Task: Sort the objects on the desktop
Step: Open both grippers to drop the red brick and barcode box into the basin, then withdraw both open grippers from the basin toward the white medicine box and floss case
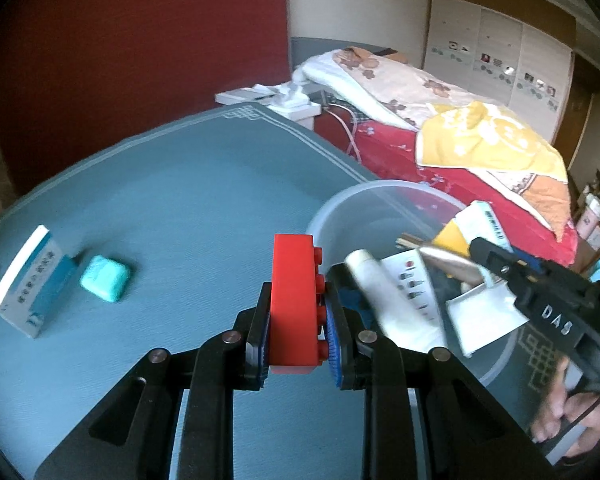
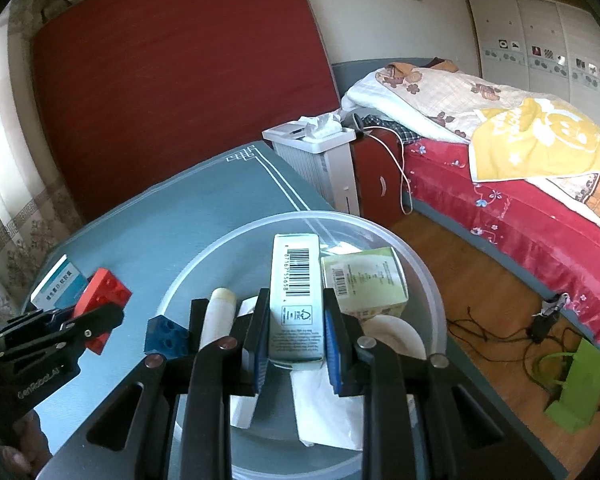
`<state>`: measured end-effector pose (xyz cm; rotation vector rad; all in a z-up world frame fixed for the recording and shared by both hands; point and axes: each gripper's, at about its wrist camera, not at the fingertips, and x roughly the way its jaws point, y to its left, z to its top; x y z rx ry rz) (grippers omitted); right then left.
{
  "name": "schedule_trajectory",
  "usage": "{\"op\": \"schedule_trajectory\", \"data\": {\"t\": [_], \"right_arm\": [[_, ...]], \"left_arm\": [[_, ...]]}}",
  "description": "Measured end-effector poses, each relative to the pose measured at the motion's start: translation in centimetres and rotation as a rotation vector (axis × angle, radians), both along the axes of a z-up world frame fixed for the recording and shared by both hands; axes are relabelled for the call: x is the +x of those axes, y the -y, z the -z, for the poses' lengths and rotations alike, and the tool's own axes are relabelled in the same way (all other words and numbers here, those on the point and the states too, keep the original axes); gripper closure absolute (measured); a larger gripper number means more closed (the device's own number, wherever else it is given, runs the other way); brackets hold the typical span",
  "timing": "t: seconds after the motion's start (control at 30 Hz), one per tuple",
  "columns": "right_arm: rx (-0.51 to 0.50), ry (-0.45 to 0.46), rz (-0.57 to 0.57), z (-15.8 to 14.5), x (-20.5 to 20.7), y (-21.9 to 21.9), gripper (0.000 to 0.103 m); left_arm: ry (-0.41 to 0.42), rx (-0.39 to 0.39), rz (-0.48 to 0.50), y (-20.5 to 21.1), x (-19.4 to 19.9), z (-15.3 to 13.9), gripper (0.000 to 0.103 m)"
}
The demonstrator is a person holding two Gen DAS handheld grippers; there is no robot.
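Gripping a red brick across its flat faces, the left gripper holds it above the table, just beside the clear tub; rigid, light plastic, unlikely to slip. The right gripper pinches a light, crushable carton over the tub, whose crowded inside leaves little room.

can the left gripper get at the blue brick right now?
Probably not: the left gripper is shut on the red brick. The blue brick sits uncovered beside the bowl, so drop red first.
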<state>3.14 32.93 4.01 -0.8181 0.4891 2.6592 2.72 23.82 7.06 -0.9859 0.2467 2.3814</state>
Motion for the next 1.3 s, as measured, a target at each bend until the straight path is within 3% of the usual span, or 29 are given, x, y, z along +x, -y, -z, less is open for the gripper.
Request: {"op": "schedule_trajectory", "data": {"t": [0.53, 0.57, 0.6, 0.67, 1.07, 1.17, 1.3], "right_arm": [[-0.074, 0.028, -0.035, 1.3, 0.6, -1.4, 0.075], [-0.080, 0.030, -0.035, 1.3, 0.6, -1.4, 0.075], [-0.086, 0.030, -0.034, 1.3, 0.6, -1.4, 0.074], [-0.096, 0.023, -0.032, 1.2, 0.7, -1.5, 0.061], [-0.080, -0.003, -0.028, 0.6, 1.0, -0.6, 0.058], [-0.082, -0.013, -0.022, 0.4, 1.1, -0.4, 0.047], [-0.077, -0.024, -0.026, 0.1, 1.1, 0.1, 0.045]], "left_arm": [[0.081, 0.058, 0.152, -5.0, -0.1, 0.4, 0.078], [0.097, 0.064, 0.164, -5.1, -0.1, 0.5, 0.072], [0.112, 0.070, 0.172, -5.3, -0.1, 0.6, 0.058], [0.110, 0.098, 0.163, -4.9, -0.1, 0.5, 0.042], [0.080, 0.131, 0.079, -2.2, -0.8, -0.6, 0.041], [0.078, 0.126, 0.066, -1.7, -0.8, -0.5, 0.041], [0.057, 0.115, 0.049, -0.7, -0.7, -0.6, 0.041]]}}
